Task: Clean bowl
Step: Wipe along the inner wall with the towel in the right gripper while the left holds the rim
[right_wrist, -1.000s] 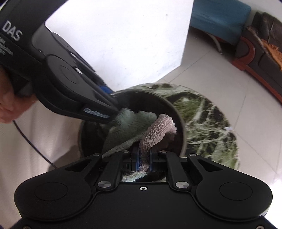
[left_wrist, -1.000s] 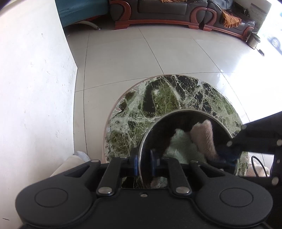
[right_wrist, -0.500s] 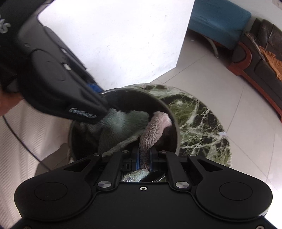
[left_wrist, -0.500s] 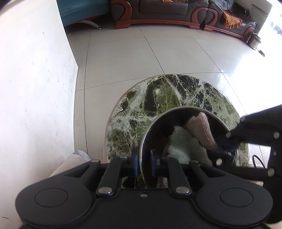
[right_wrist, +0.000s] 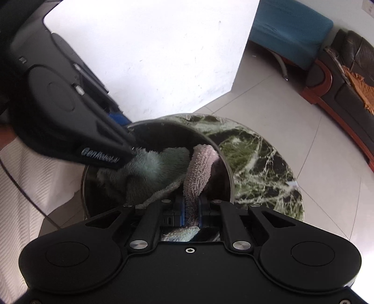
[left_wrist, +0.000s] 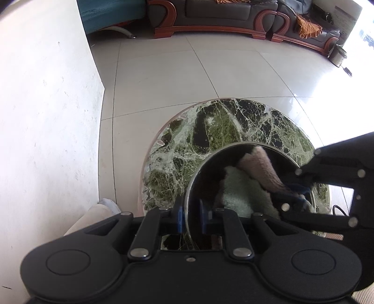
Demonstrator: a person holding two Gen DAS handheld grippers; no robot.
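A steel bowl stands on a round green marble table. My left gripper is shut on the bowl's near rim, one pad inside and one outside. Inside the bowl lies a fluffy cloth, pale green with a pink fold. My right gripper is shut on the pink fold and reaches into the bowl from the right side. The bowl's bottom is mostly hidden by the cloth.
A white wall stands close on the left of the table. Tiled floor lies beyond it, with a dark sofa, a teal chair and a small metal bin. A person's knee and shoe sit by the table.
The right gripper has carried the cloth a little across the inside of the bowl, the pink fold now sitting nearer the far wall. The left gripper and bowl have stayed put.
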